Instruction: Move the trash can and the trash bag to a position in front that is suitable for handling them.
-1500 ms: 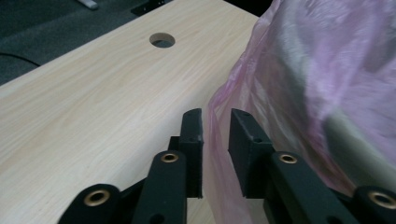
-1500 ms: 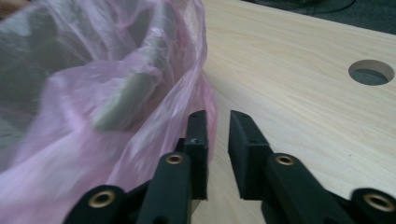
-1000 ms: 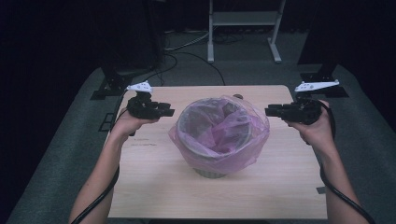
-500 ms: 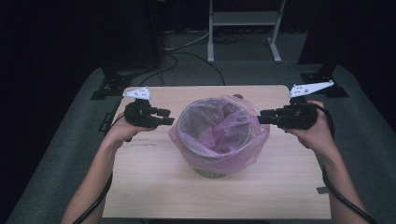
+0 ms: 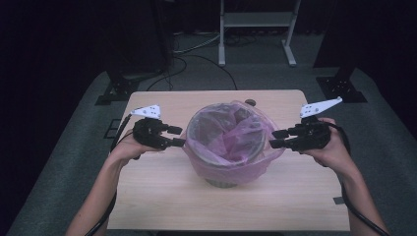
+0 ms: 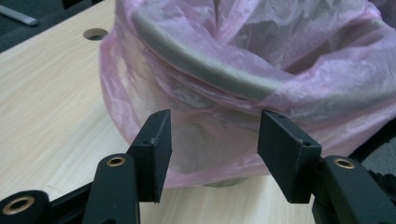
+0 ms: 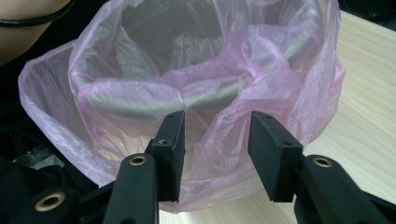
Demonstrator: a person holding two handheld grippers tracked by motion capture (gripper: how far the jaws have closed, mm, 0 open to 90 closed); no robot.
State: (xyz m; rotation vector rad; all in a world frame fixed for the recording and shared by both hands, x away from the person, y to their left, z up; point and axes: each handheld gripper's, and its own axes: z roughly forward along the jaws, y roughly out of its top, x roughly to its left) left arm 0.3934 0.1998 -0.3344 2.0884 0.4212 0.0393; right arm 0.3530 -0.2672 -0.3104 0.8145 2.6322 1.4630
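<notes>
A grey round bin point(image 5: 223, 179) lined with a thin pink plastic bag point(image 5: 231, 142) stands mid-table, the bag's skirt folded down over the rim. My left gripper point(image 5: 178, 136) is level at the bin's left side, the right gripper point(image 5: 274, 139) at its right side. In the left gripper view the left gripper point(image 6: 214, 135) is open, the bag's skirt point(image 6: 210, 140) just beyond its pads, the grey rim point(image 6: 196, 60) above. In the right gripper view the right gripper point(image 7: 215, 135) is open too, crumpled film point(image 7: 210, 98) showing in the gap. Both pairs of jaws have just been opening; neither presses the bag.
The light wooden table point(image 5: 162, 206) has a small round hole point(image 5: 250, 103) behind the bin. Beyond the far edge stand a metal frame point(image 5: 255, 29), floor cables and black stand bases point(image 5: 115, 91) point(image 5: 342, 88) on grey carpet.
Both hands have come inward and a little down toward the bin's sides. Each gripper's jaws stand wider apart than before.
</notes>
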